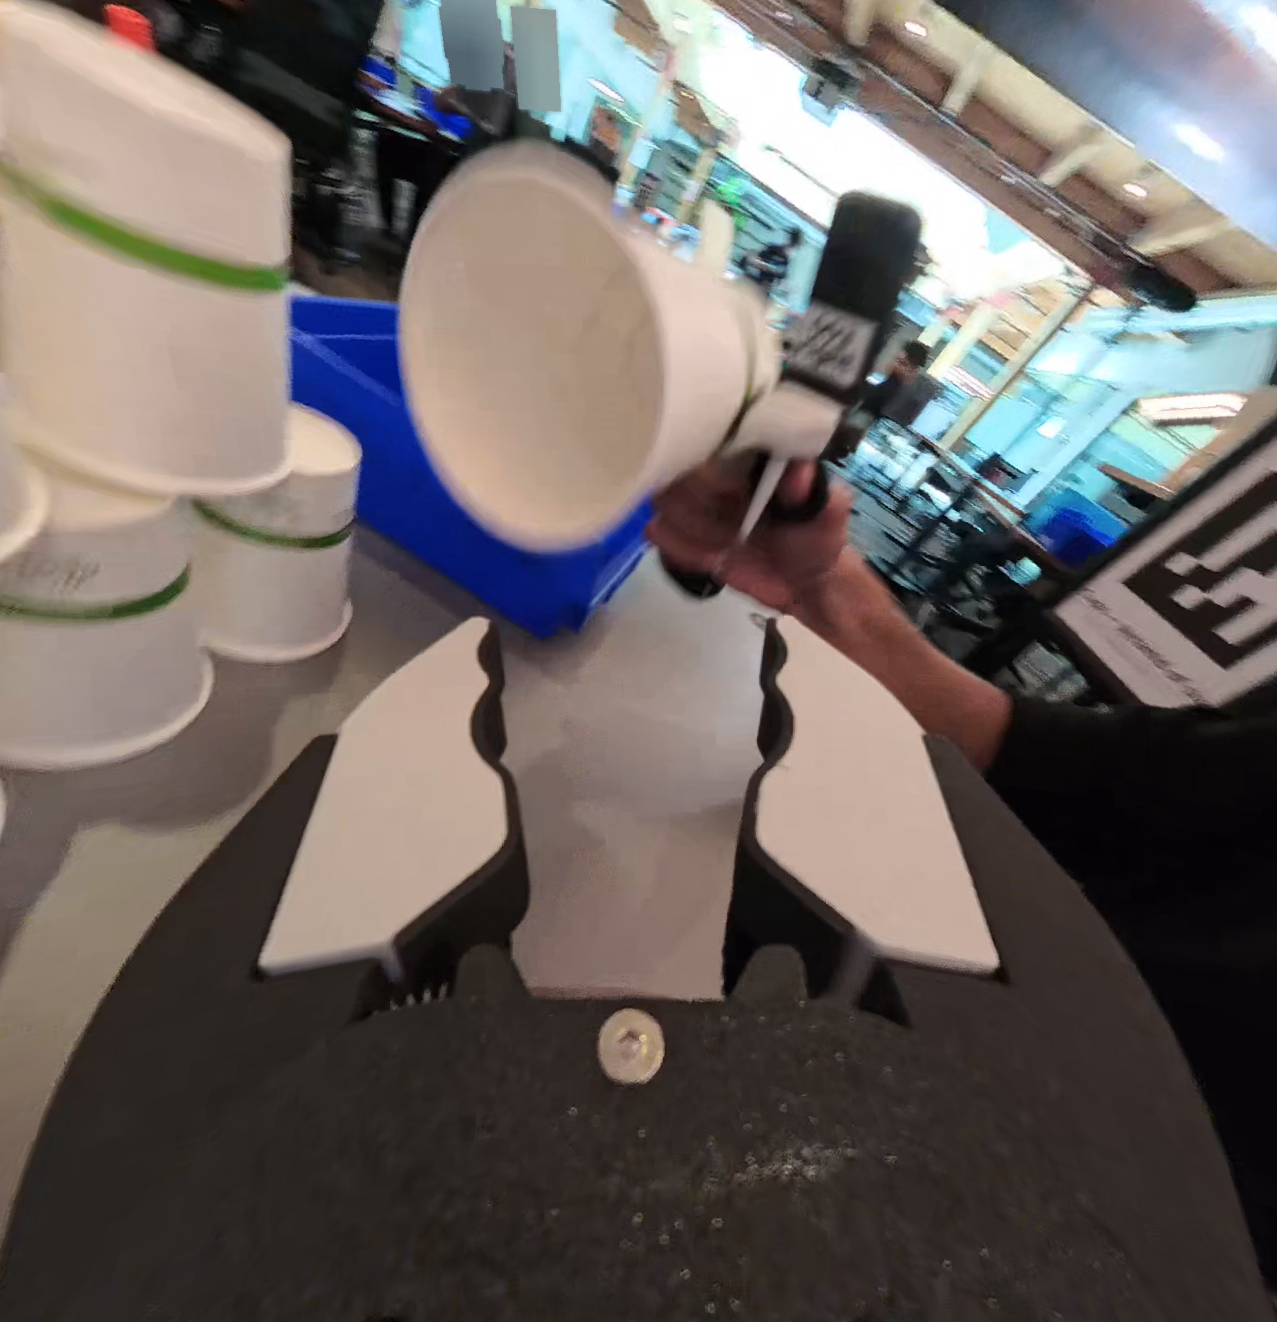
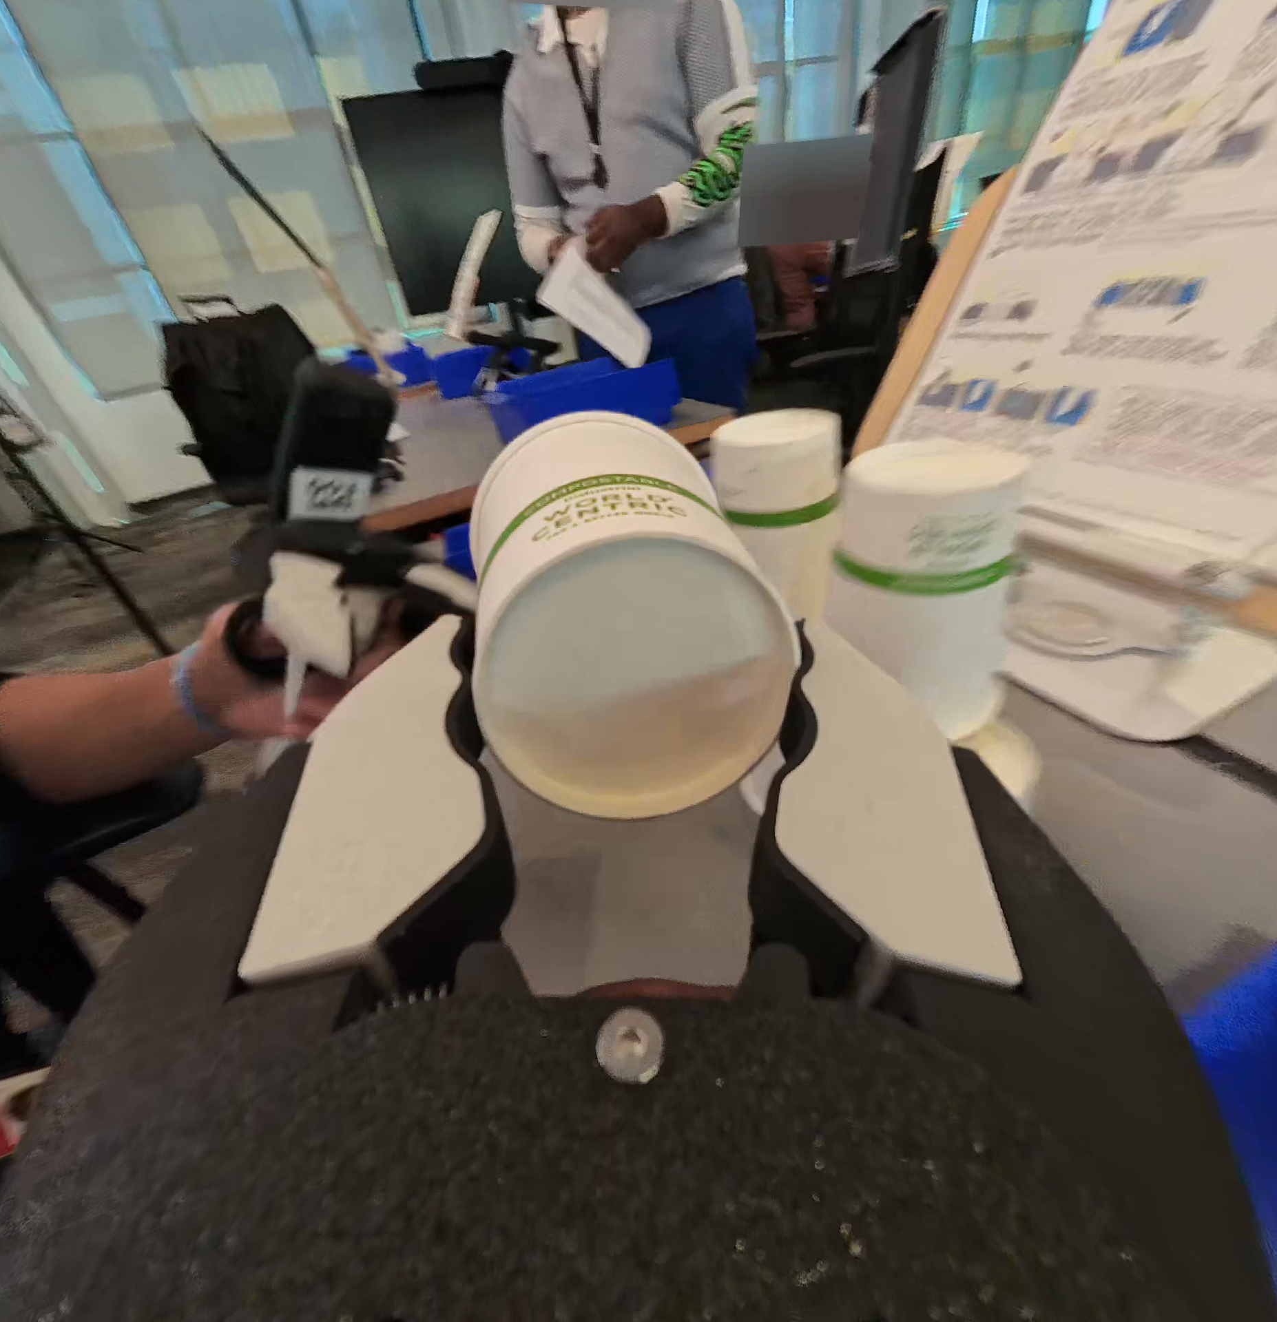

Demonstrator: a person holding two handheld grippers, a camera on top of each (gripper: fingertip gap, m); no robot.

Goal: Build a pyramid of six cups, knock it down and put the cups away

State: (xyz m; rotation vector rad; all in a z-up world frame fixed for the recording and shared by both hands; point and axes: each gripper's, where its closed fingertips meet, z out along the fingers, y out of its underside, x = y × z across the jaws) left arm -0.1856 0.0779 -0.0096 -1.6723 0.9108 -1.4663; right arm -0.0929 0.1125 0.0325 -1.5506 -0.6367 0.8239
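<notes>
While right gripper (image 2: pixel 625 687) clamps 1 cup (image 2: pixel 621 615) sideways between its fingertips, base toward camera, left gripper (image 1: pixel 632 669) gapes empty; stacked cups (image 1: pixel 120 400) sit left of it, bin (image 1: pixel 406 458) behind.

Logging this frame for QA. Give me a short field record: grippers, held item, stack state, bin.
left gripper: open, empty, above the table
right gripper: shut on held cup
held cup: white, green band, base toward the right wrist camera
stacked cups: upside down, at least two tiers, left of the left gripper
blue bin: behind the stacked cups, contents hidden
</notes>
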